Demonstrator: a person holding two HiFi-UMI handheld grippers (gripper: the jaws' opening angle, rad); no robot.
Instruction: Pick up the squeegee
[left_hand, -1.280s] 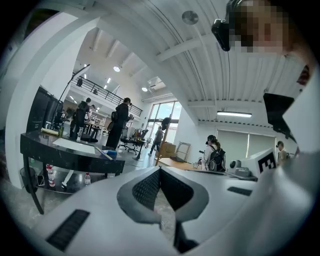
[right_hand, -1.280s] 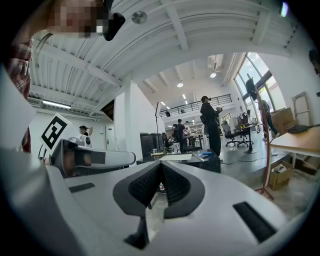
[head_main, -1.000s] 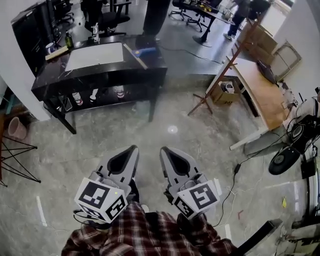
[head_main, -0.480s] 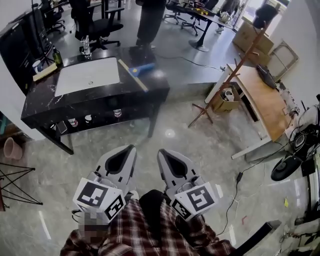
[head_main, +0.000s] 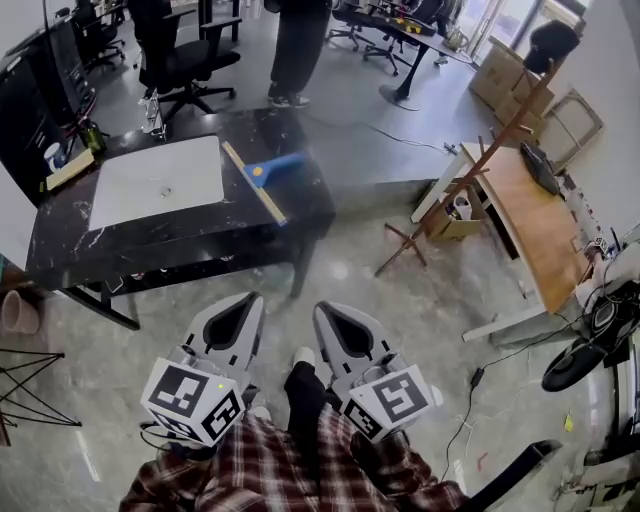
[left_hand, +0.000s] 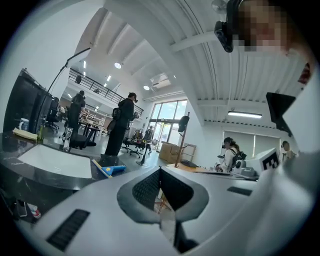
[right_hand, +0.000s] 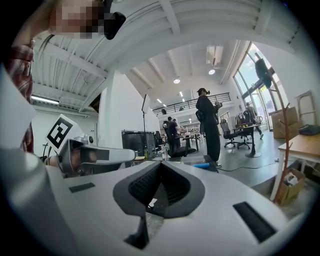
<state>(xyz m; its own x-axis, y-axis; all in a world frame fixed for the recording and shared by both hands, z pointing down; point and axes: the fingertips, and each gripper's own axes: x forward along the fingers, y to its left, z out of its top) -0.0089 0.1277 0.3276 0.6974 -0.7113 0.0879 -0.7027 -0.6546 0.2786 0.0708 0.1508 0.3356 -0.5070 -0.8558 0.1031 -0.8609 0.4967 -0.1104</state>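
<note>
Black desk (head_main: 150, 238) stood ahead across the floor. Left hand-held gripper (head_main: 250, 298) and right hand-held gripper (head_main: 321, 306) were both pressed together, empty, touching nothing, well apart from the desk. Squeegee (head_main: 268, 170), blue-headed, lay flat on the desk's right end, just beside a white sheet (head_main: 160, 182)

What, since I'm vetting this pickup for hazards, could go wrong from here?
The squeegee lies near the right edge of the black table, so a bump could knock it off. The left tool and right tool are both shut; unless one opens first, it may just shove the squeegee.
</note>
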